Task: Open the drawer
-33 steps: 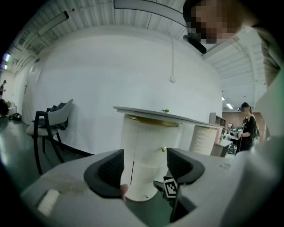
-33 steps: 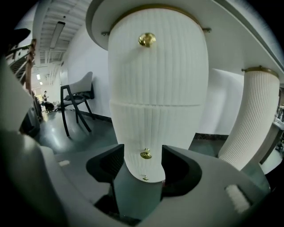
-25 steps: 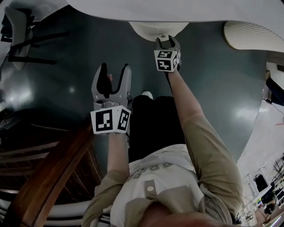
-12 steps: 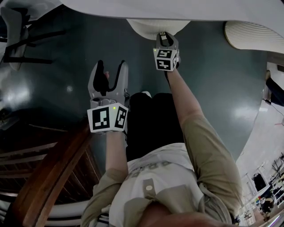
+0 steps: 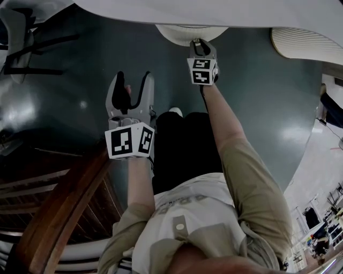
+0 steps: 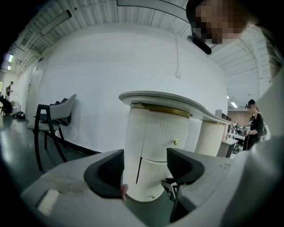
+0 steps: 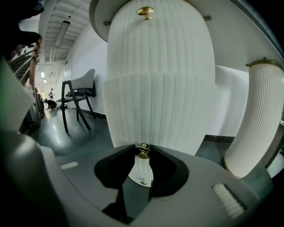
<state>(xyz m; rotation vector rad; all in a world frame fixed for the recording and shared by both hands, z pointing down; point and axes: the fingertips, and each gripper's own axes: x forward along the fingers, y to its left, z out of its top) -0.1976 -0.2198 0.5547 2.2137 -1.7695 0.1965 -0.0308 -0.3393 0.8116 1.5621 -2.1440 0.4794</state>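
Note:
A white fluted, rounded cabinet (image 7: 159, 88) stands under a curved white counter (image 5: 225, 13). Its fronts carry small brass knobs: an upper one (image 7: 145, 11) and a middle drawer knob (image 7: 142, 152). My right gripper (image 7: 142, 155) sits against the cabinet front, its two dark pads pressed on the middle drawer knob; in the head view it (image 5: 201, 47) touches the cabinet's base (image 5: 182, 33). My left gripper (image 5: 130, 88) hangs open over the dark floor, back and to the left, with nothing between its fingers. In the left gripper view it (image 6: 144, 166) looks at the cabinet (image 6: 153, 142) from a distance.
A second fluted column (image 7: 255, 119) stands to the right of the cabinet. A grey chair on dark legs (image 7: 80, 95) stands at the left near the wall. Dark wooden rails (image 5: 59, 214) lie at the lower left of the head view. A person (image 6: 255, 126) stands far right.
The right gripper's jaws have closed in around the drawer knob, with the gripper edging slightly toward the cabinet. The left gripper drifted a little up and left, still open.

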